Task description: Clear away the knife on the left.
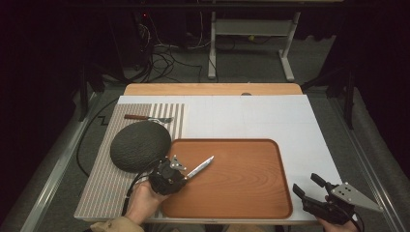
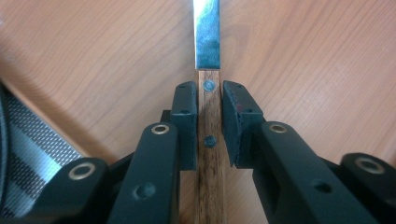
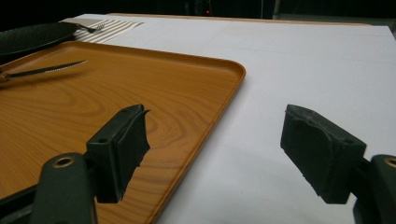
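Overhead: a person's left hand (image 1: 145,198) comes in from the bottom edge with the left gripper (image 1: 186,177) over the near-left corner of the tray (image 1: 270,193).
Knife: the knife (image 1: 200,167) lies slantwise over the tray's left part, blade pointing up and to the right in the high view, wooden handle toward the gripper.
Left jaws: narrow, closed on the knife's handle (image 2: 209,135); in the left gripper view the handle runs straight up the middle between the two pads, one pad on each flank, and both rivets show in the strip of wood between them.
Blade: the steel blade (image 2: 207,35) starts just beyond the pad tips and runs out of the top of that view, with the tray's wood grain behind it.
Right gripper: the right gripper (image 1: 309,186) sits at the near-right corner of the table, just off the tray's right rim, well apart from the knife.
Right jaws: wide, with nothing between them; in the right gripper view one pad stands before the tray's corner, the other before the white mat (image 3: 303,70).
Seen from the right: the knife (image 3: 44,70) hangs a little above the tray floor at far left, a shadow under it.
Left of the tray: a dark domed bowl (image 1: 140,145) rests upside down on a striped mat (image 1: 104,183), its edge near the left gripper.
Far side: a fork (image 1: 147,118) with a wooden handle lies on the striped mat beyond the bowl.
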`<state>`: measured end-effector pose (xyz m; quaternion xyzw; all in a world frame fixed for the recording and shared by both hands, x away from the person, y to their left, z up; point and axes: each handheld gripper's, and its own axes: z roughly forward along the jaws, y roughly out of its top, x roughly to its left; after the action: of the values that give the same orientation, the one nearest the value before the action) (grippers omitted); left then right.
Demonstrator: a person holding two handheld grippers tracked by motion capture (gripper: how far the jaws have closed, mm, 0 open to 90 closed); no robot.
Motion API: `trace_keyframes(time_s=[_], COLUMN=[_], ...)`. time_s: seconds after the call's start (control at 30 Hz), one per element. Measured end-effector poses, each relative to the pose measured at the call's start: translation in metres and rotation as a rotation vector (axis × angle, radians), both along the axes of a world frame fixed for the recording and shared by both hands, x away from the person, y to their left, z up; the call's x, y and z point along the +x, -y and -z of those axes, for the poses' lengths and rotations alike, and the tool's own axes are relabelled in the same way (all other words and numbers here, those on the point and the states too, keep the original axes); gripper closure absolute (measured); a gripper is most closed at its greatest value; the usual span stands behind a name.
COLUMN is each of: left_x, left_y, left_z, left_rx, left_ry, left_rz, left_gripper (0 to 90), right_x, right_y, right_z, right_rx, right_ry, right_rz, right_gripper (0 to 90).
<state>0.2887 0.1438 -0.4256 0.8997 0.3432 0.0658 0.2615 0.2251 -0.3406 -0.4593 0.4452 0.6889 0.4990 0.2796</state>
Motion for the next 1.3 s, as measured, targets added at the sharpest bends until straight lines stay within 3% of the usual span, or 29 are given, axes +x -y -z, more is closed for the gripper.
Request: trace_keyframes(time_s=[0.57,0.67,0.93,1.13,1.3], left_x=[0.011,0.012,0.012,0.011,0.010], left_y=[0.027,0.030,0.033,0.033,0.034], left_z=[0.014,0.018,0.018,0.018,0.013], left_rx=[0.058,0.066,0.065,0.068,0.038], left_ry=[-0.022,-0.032,-0.035,-0.023,0.000], left_rz=[0.016,0.020,0.019,0.023,0.041], left_gripper=[71.8,65.9,65.9,71.1,74.9], right_x=[0.001,0.001,0.001,0.001,0.001], right_y=[0.000,0.000,-0.001,0.000,0.000], right_z=[0.001,0.001,0.001,0.001,0.001], right_rx=[-0.004,-0.002,-0.006,-0.006,-0.007], right_ry=[-0.009,-0.015,-0.018,-0.023,-0.023], right_rz=[-0.007,-0.005,-0.007,-0.007,-0.007], right_gripper=[23.6,23.6,23.6,23.6,23.6])
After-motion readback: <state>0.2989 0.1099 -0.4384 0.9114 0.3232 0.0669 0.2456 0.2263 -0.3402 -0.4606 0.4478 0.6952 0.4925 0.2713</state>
